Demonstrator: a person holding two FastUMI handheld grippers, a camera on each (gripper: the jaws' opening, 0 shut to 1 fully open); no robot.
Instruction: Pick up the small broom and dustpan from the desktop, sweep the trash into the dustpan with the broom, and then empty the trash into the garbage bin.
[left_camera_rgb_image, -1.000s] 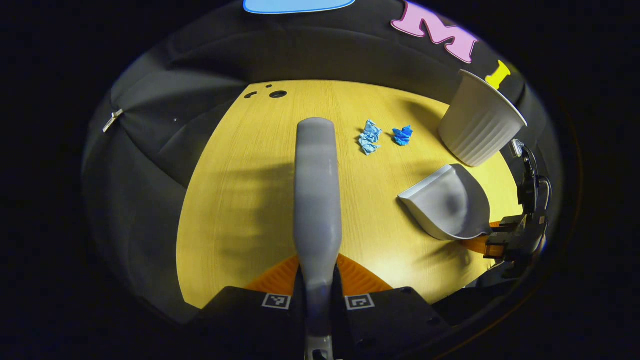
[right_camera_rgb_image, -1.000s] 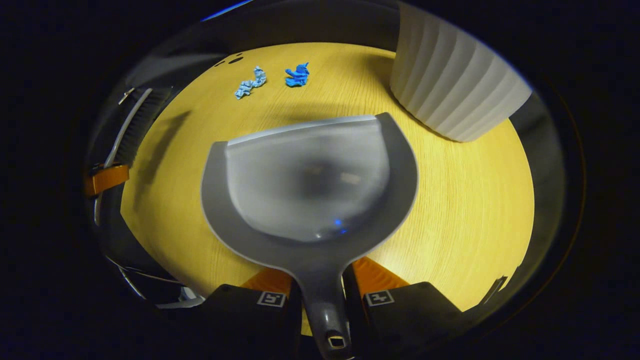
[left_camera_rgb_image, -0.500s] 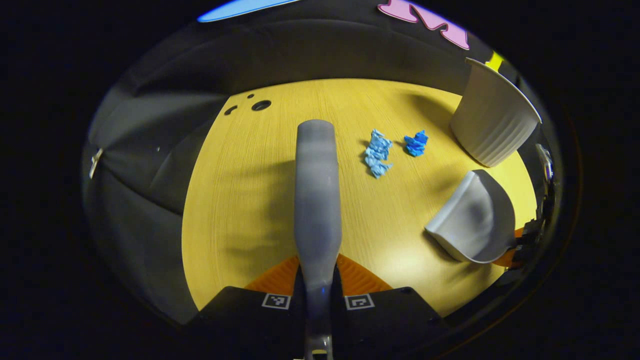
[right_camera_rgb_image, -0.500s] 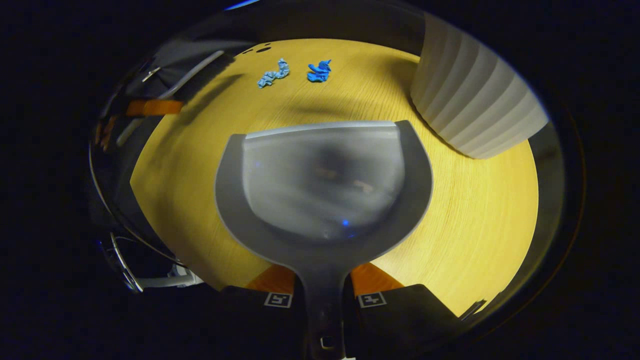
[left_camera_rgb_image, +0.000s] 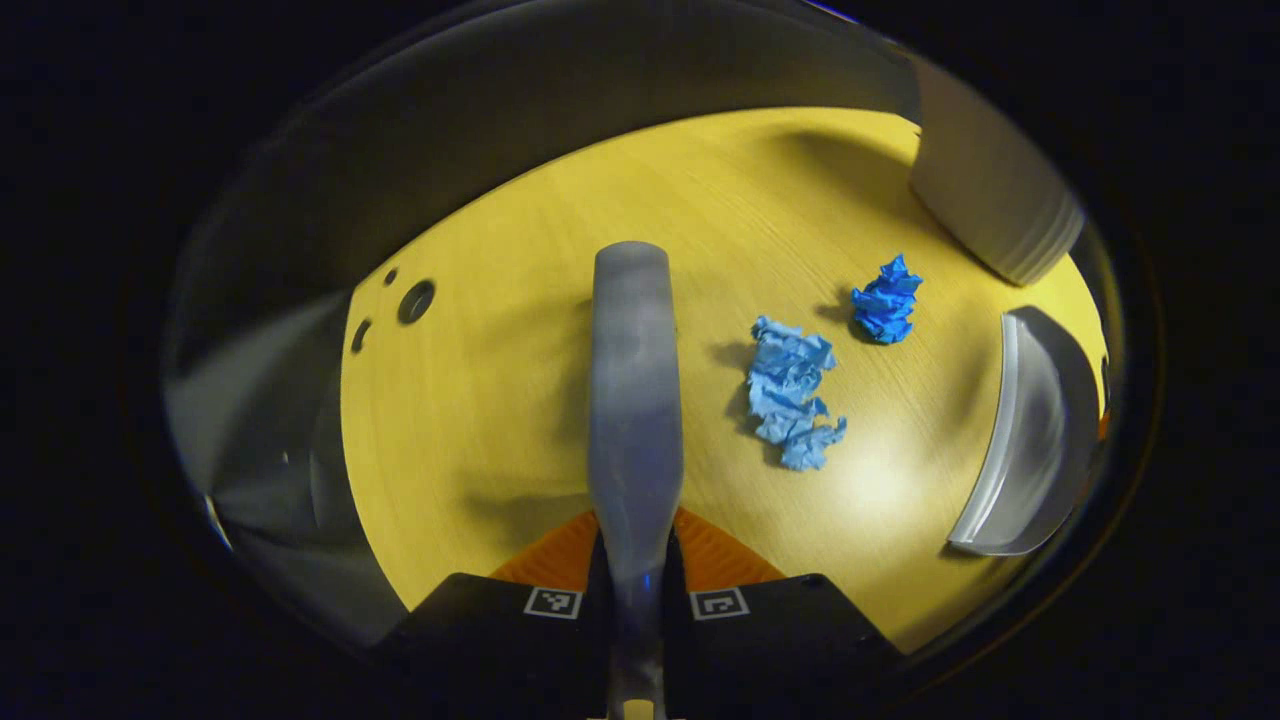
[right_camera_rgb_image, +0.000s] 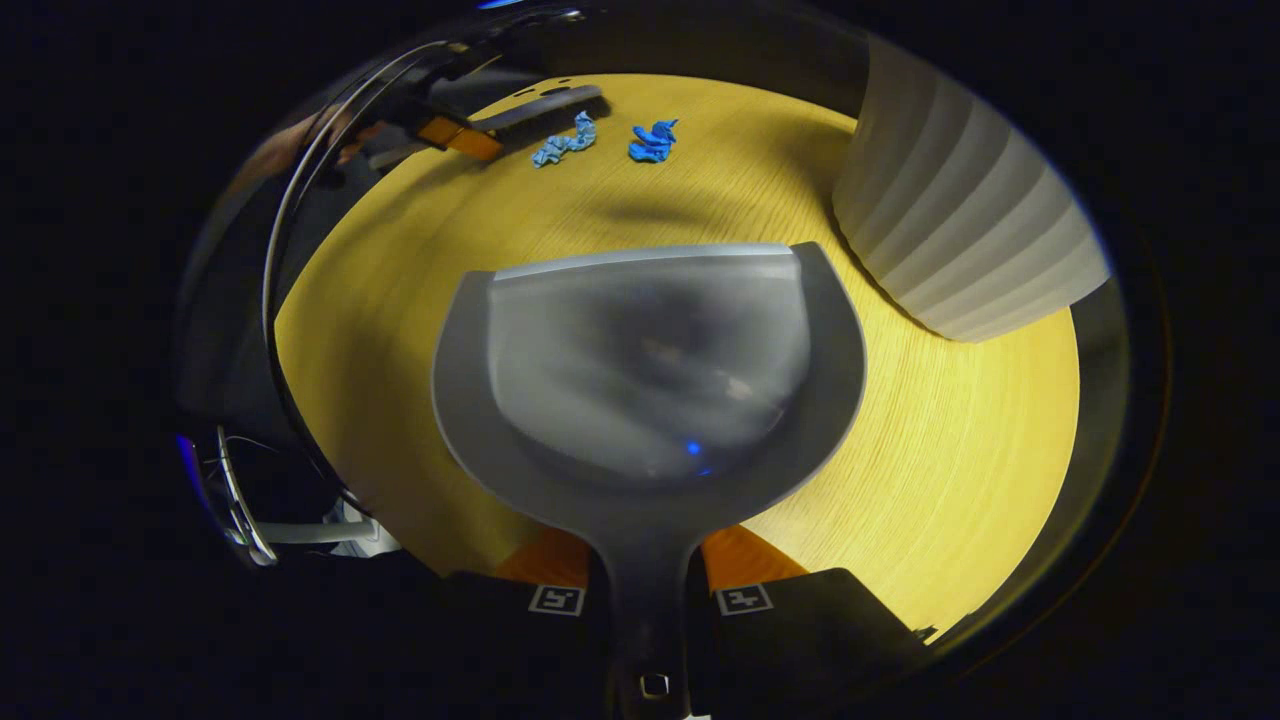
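Note:
My left gripper (left_camera_rgb_image: 635, 560) is shut on the grey broom (left_camera_rgb_image: 632, 390), whose back runs straight ahead over the yellow desktop (left_camera_rgb_image: 500, 400). Just right of the broom lie two paper scraps, a pale blue one (left_camera_rgb_image: 790, 390) and a darker blue one (left_camera_rgb_image: 885, 300). My right gripper (right_camera_rgb_image: 647, 575) is shut on the handle of the grey dustpan (right_camera_rgb_image: 650, 370), held above the desk with its mouth facing the scraps (right_camera_rgb_image: 562, 147) (right_camera_rgb_image: 652, 141) at the far end. The dustpan (left_camera_rgb_image: 1030, 430) appears at the right edge of the left gripper view, and the broom (right_camera_rgb_image: 535, 108) sits beside the scraps in the right gripper view.
A white ribbed garbage bin (right_camera_rgb_image: 960, 240) stands at the right of the dustpan, also at the upper right in the left gripper view (left_camera_rgb_image: 985, 190). Small round holes (left_camera_rgb_image: 415, 300) pierce the desk near its far left corner. Black cloth surrounds the desk.
My left gripper has carried the broom forward and down toward the scraps, which now look much larger and closer. The dustpan has held nearly still, and the broom has come up next to the scraps.

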